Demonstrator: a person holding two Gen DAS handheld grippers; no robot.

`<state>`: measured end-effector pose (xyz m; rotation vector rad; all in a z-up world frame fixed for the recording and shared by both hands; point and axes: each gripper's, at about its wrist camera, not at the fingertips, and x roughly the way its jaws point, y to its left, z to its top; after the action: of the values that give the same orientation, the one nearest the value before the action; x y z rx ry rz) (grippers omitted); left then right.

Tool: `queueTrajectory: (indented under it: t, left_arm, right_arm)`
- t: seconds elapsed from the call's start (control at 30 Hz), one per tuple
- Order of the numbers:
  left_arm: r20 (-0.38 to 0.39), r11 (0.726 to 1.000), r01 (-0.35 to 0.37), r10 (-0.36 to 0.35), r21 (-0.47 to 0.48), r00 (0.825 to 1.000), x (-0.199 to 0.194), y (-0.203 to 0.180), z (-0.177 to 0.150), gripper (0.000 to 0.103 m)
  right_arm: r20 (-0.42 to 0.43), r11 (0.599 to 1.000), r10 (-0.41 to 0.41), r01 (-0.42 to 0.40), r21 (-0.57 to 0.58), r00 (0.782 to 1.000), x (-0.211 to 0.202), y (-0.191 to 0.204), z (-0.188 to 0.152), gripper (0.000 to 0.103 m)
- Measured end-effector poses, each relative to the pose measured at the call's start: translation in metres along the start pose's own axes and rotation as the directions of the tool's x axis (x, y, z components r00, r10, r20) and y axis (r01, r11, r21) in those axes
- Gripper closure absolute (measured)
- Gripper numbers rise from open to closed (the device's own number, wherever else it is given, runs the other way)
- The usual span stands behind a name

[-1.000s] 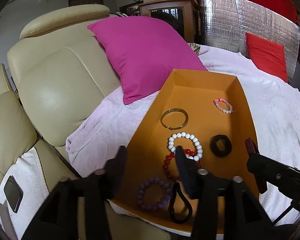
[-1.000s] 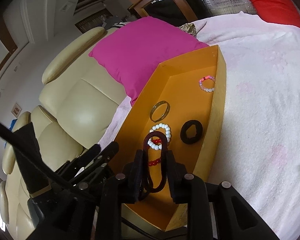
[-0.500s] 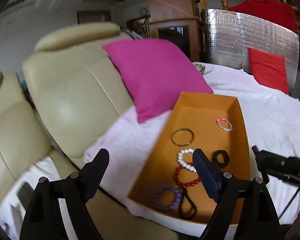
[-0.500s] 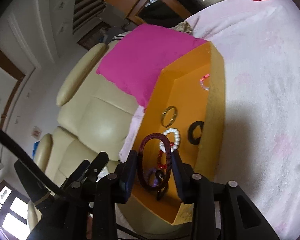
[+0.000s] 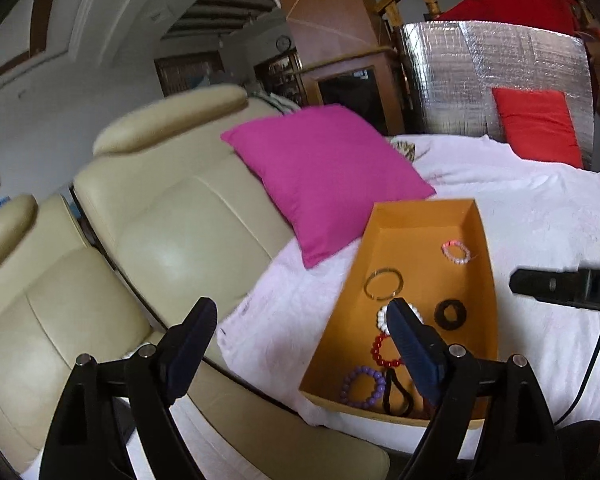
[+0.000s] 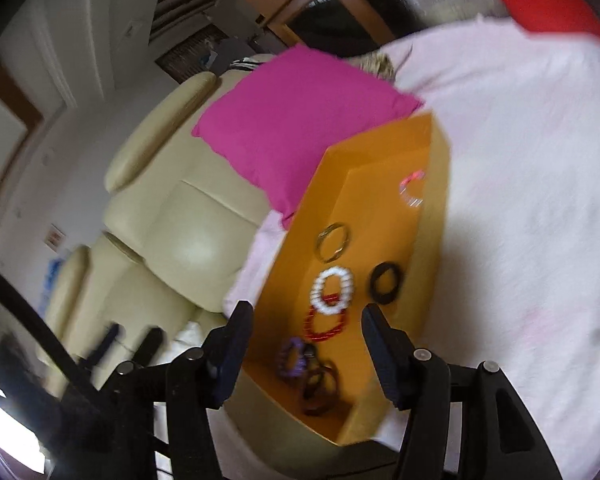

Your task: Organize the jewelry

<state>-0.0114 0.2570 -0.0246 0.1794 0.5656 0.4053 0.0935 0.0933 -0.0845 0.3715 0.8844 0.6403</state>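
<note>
An orange tray (image 5: 484, 320) lies on the pink-white blanket and holds several bracelets. In it are a purple bead bracelet (image 5: 362, 386), a black cord loop (image 5: 398, 396), a red one (image 5: 384, 352), a gold bangle (image 5: 383, 283), a black ring (image 5: 450, 314) and a pink-white one (image 5: 456, 252). My left gripper (image 5: 300, 304) hangs open wide above the tray's near left edge, empty. The jaws of my right gripper (image 6: 306, 316) are opening with nothing between them. A dark maroon bracelet (image 6: 320, 388) lies below in the tray's near end, beside the purple one (image 6: 294, 360).
A cream leather recliner (image 5: 172, 240) stands left of the tray, with a magenta pillow (image 5: 324, 168) against it. A red cushion (image 5: 536, 124) leans on a silver foil panel (image 5: 480, 80) at the back. Bare blanket (image 6: 520, 200) spreads right of the tray.
My right gripper opened and let go of the dark maroon bracelet, which now lies in the tray. Both grippers rose and drew back. The left jaws spread wider.
</note>
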Motion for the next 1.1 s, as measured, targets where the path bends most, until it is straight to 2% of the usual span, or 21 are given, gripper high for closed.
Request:
queueTrajectory:
  t: [0.1,0.2,0.3,0.43,0.5,0.57,0.77,1.1]
  left_arm:
    - [0.014,0.999,0.033,-0.033,0.005,0.999,-0.019,-0.001,0.011,0.016]
    - [0.008,0.997,0.065,-0.065,-0.039,0.998,-0.034,0.006,0.019,0.016]
    - [-0.01,0.991,0.08,-0.082,-0.106,0.997,-0.046,0.022,0.022,0.016]
    - [-0.031,0.978,0.116,-0.123,-0.172,0.992,-0.064,0.046,0.012,0.016]
    - [-0.055,0.978,0.091,-0.102,-0.186,0.993,-0.072,0.053,0.006,0.016]
    - [-0.068,0.983,0.066,-0.079,-0.173,0.995,-0.078,0.055,0.002,0.016]
    - [-0.034,0.991,0.045,-0.05,-0.125,0.998,-0.098,0.056,-0.002,0.016]
    - [-0.051,0.992,0.019,-0.026,-0.123,0.998,-0.095,0.054,-0.006,0.016]
  right_arm:
    - [0.035,0.981,-0.126,0.13,-0.146,0.991,-0.023,0.023,-0.002,0.042]
    - [0.082,0.955,-0.162,0.177,-0.238,0.983,-0.05,0.043,-0.008,0.037]
    - [0.115,0.929,-0.194,0.22,-0.299,0.974,-0.075,0.059,-0.017,0.038]
    - [0.114,0.916,-0.207,0.234,-0.327,0.972,-0.097,0.072,-0.033,0.038]
    - [0.134,0.907,-0.229,0.262,-0.331,0.964,-0.105,0.078,-0.044,0.038]
    - [0.144,0.905,-0.256,0.289,-0.313,0.956,-0.111,0.082,-0.05,0.038]
    - [0.139,0.899,-0.287,0.317,-0.303,0.948,-0.12,0.094,-0.061,0.038]
    - [0.161,0.892,-0.271,0.31,-0.329,0.949,-0.125,0.113,-0.069,0.038]
